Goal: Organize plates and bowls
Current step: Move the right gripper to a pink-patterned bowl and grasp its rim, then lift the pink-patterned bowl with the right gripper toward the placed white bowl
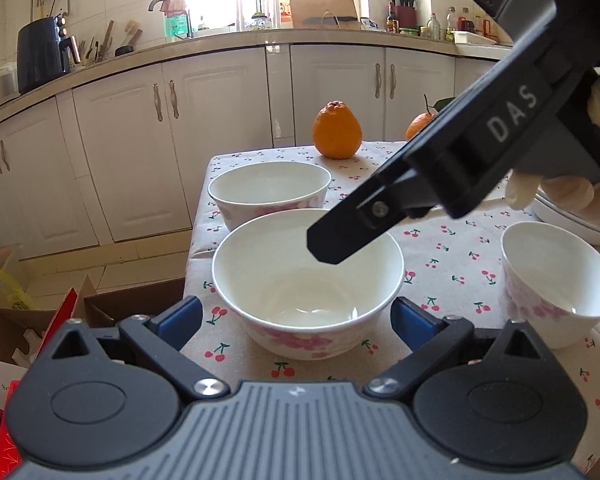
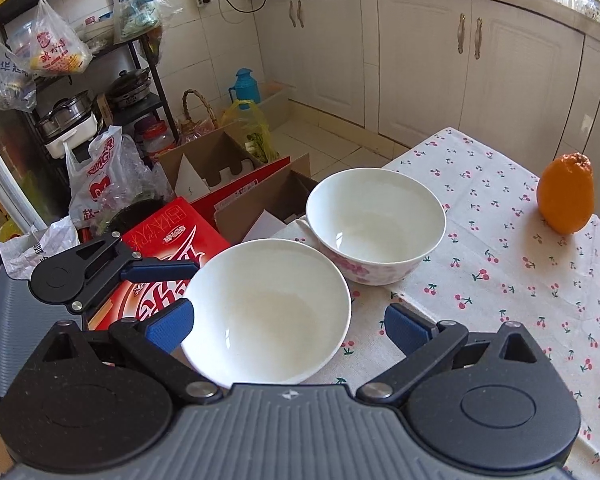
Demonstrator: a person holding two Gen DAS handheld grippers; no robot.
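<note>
A white bowl with pink flowers (image 1: 308,280) stands at the near corner of the cherry-print table (image 1: 452,256). My left gripper (image 1: 296,322) is open, with one blue finger on each side of that bowl; I cannot tell whether the fingers touch it. My right gripper (image 1: 332,240) hangs over the bowl's rim from the upper right. In the right wrist view it (image 2: 290,326) is open above the same bowl (image 2: 268,312). A second bowl (image 1: 268,188) (image 2: 376,232) sits just behind. A third bowl (image 1: 556,280) stands to the right.
A stack of white plates (image 1: 572,224) lies at the right edge, beside a gloved hand (image 1: 540,192). Two oranges (image 1: 337,130) (image 1: 419,124) sit at the table's far side. Cardboard boxes and a red carton (image 2: 168,248) crowd the floor beside the table.
</note>
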